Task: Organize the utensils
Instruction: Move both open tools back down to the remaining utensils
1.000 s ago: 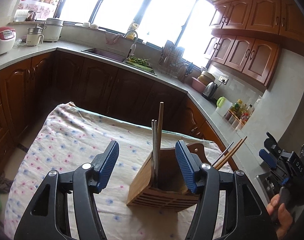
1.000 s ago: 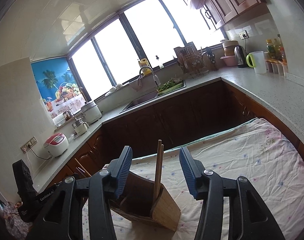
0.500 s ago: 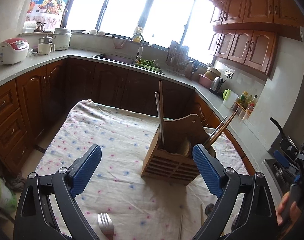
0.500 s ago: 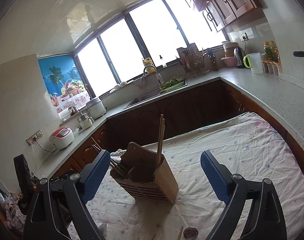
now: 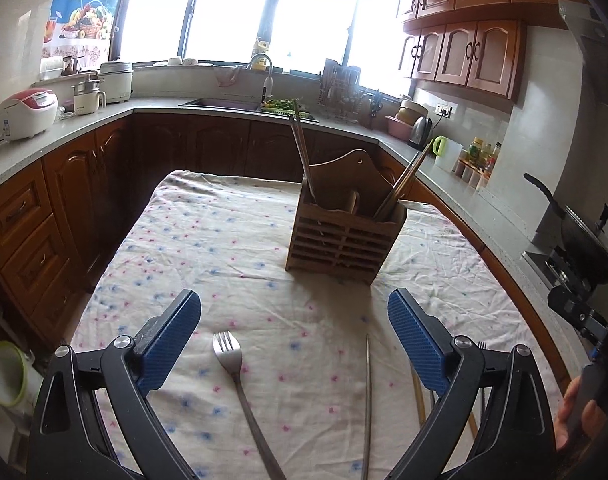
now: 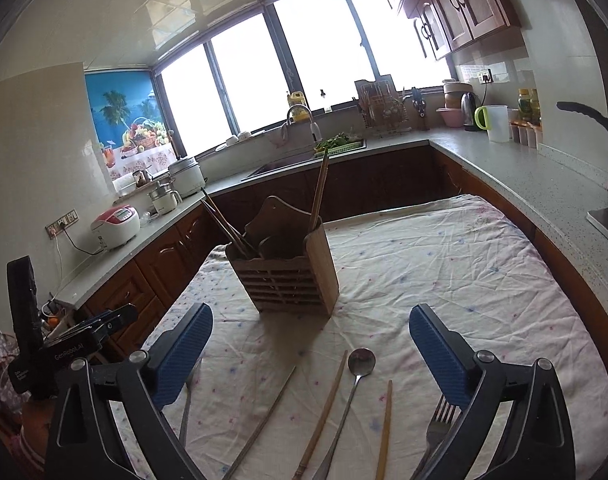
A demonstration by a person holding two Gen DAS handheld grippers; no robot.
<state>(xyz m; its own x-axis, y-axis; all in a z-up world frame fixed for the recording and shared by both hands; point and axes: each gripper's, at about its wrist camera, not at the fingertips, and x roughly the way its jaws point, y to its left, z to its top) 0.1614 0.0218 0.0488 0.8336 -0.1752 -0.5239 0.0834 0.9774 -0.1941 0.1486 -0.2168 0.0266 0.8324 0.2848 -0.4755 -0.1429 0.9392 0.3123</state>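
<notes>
A wooden utensil holder (image 5: 346, 236) stands upright on a table covered with a flowered cloth (image 5: 239, 248) in a wood-cabineted kitchen, chopsticks (image 5: 301, 156) leaning out of its left and right compartments. The left gripper (image 5: 293, 338) hangs over the near part of the table, its blue pads (image 5: 169, 338) spread wide with nothing between them but the cloth below; its jaws have just been opening. Beneath it lie a fork (image 5: 233, 376), tines toward the holder, and a thin metal chopstick (image 5: 367, 400) just to its right, both well short of the holder.

The right gripper (image 6: 310, 352) is likewise released, its jaws having just been opening, and grasps nothing. In its view the holder (image 6: 287, 276) sits on the cloth ahead of the spread fingers, apart from them. On the cloth nearer the camera lie a spoon (image 6: 358, 376), bowl toward the holder, flanked by two wooden chopsticks (image 6: 326, 404), a darker metal chopstick (image 6: 263, 420) to their left, and a second fork (image 6: 440, 420) partly hidden behind the right finger. A person's fingertips (image 5: 576, 404) show at the right edge of the left camera's view, wrapped round the other gripper's handle. A sink (image 6: 279, 166) sits under the bright windows beyond.
</notes>
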